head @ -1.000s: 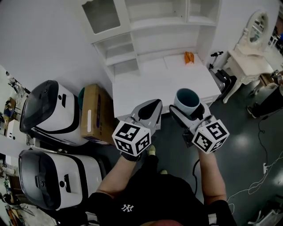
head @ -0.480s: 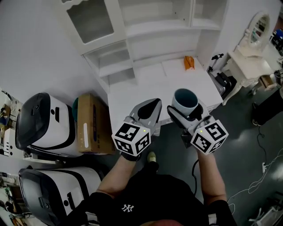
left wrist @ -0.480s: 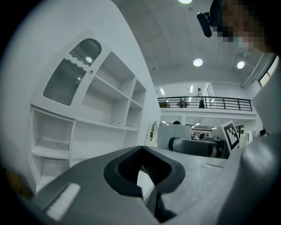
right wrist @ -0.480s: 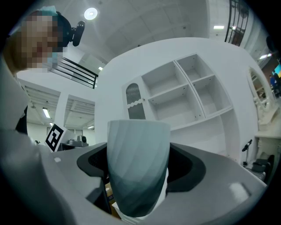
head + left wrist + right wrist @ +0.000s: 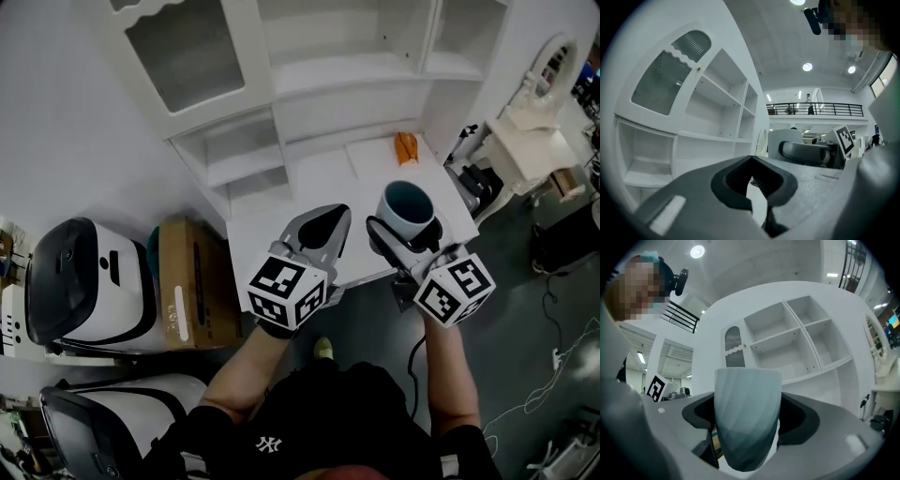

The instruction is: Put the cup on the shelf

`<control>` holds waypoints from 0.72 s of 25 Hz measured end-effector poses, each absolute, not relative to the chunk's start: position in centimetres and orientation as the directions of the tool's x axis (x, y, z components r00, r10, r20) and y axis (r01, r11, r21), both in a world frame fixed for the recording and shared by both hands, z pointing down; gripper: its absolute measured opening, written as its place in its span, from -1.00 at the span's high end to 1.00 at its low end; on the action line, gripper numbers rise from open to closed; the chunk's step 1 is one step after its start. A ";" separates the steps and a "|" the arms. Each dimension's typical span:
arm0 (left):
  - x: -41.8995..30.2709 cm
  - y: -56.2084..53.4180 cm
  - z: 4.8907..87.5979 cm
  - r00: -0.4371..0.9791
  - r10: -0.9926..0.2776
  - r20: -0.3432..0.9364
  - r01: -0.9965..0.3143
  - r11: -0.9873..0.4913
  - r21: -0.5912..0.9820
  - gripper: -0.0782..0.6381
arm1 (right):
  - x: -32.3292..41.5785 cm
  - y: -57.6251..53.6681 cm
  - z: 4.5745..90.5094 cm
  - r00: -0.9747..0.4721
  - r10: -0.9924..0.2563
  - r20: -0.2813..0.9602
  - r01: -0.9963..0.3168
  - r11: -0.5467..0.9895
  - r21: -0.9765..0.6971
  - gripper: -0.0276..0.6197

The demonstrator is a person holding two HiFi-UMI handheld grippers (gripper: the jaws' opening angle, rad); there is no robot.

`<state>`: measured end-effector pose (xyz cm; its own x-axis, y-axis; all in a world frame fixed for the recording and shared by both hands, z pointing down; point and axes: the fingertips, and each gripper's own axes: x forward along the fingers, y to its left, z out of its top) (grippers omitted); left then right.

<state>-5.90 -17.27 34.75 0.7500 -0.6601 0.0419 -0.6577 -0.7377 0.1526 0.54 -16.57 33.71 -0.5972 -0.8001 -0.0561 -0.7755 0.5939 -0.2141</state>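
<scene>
Step in hand: bringing the cup to the shelf; this is my judgement, as the cup is in the air and not yet set down
Cup place: above the front edge of the white table, upright, its mouth up; well apart from the shelf boards
Right claw: closed on the cup, one jaw on each side of the wall, low on the body; the grip looks firm
Left claw: jaws together at the tips, nothing between them; it hangs just beside the right one, over the table edge
To do it well: hold the cup level and go forward and up; choose an open compartment (the ones at the right look free); enter it straight, so the rim does not hit the board above; set the bottom flat on the board, then let the jaws part; the left claw should stay out of the path
Risk: the cup narrows toward the bottom, so it may slip down if the grip loosens too soon
Count, cups: one
Count, claws: two
Count, orange things on the table: one; what it is I cannot tell
Count, cardboard boxes: one, on the floor at the left
</scene>
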 end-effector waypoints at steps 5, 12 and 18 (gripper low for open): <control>-6.1 -20.2 34.0 0.753 -0.657 0.030 -0.652 -0.741 0.157 0.78 | -0.2 -19.6 32.9 -0.593 -0.803 -0.054 -0.782 0.591 -0.197 -0.31; -4.9 -24.3 33.2 0.749 -0.663 0.019 -0.658 -0.738 0.151 0.78 | 0.6 -24.7 31.7 -0.603 -0.795 -0.070 -0.777 0.605 -0.175 -0.31; -2.9 -29.6 32.5 0.729 -0.684 0.023 -0.680 -0.720 0.138 0.78 | 2.9 -31.0 30.2 -0.619 -0.781 -0.087 -0.764 0.624 -0.161 -0.31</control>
<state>-2.91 -29.62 32.54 0.7287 -0.6844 0.0231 -0.6804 -0.7197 0.1384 2.88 -31.00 30.16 -0.6191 -0.7805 -0.0870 -0.7644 0.6243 -0.1610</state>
